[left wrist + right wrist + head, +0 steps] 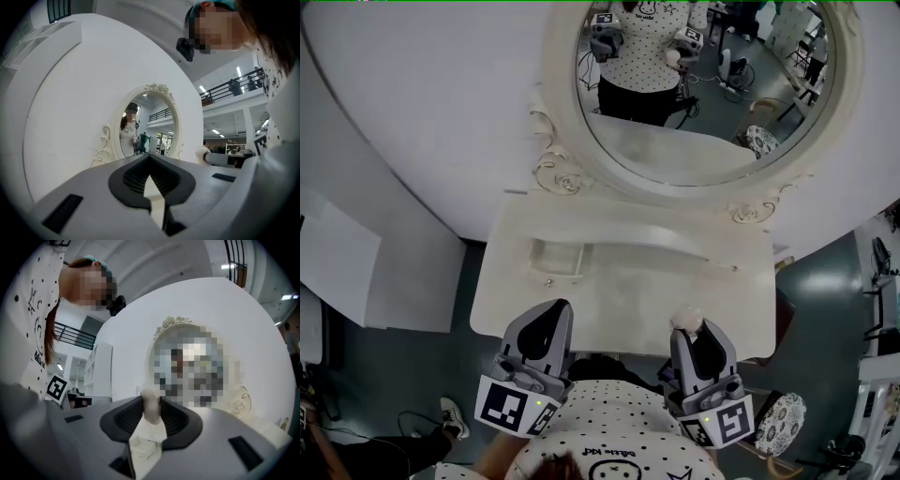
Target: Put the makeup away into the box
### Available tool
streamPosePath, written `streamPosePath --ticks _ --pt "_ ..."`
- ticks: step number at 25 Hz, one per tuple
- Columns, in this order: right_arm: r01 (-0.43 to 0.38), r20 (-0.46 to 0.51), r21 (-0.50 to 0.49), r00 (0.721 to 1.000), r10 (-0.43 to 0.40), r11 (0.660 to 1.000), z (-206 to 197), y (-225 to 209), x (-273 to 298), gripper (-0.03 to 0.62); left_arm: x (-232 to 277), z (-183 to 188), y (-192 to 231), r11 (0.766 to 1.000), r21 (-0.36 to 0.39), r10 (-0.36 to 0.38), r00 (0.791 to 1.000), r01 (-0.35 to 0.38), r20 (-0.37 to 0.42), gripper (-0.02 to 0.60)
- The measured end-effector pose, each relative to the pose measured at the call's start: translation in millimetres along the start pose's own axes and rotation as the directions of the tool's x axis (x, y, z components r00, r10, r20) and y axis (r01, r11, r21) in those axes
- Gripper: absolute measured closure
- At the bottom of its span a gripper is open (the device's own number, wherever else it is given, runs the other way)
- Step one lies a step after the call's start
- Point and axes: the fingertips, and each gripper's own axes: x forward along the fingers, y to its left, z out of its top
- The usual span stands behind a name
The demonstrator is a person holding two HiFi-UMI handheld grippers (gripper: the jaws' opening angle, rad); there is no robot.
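Note:
A pale beige makeup sponge [685, 319] sits between the jaws of my right gripper [688, 327], which is shut on it just above the front edge of the white vanity table [675, 277]. In the right gripper view the sponge [151, 409] stands upright between the dark pads of the right gripper [151, 401]. An open white box [555, 259] lies on the table's left half. My left gripper [550, 309] hovers at the table's front left, in front of the box. Seen from its own camera, the left gripper [150, 159] has its tips together with nothing between them.
A large oval mirror [559, 103] in an ornate white frame stands at the back of the table, also seen as the mirror [150, 124] ahead of the left gripper. A patterned stool [780, 424] stands at the right, on the dark floor.

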Motion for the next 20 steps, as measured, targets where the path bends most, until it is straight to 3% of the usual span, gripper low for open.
streamPosePath --ticks 10,20 --pt "0.0 0.019 -0.003 1.0 0.0 1.0 4.9 -3.3 2.8 0.47 -1.8 -1.9 4.6 0.999 -0.013 0.029 1.0 -0.029 -0.009 0.577" --pt "-0.05 0.023 -0.01 0.998 0.05 0.999 5.2 -0.5 9.5 0.47 -5.9 -3.1 11.7 0.998 -0.013 0.065 0.998 -0.065 -0.004 0.577"
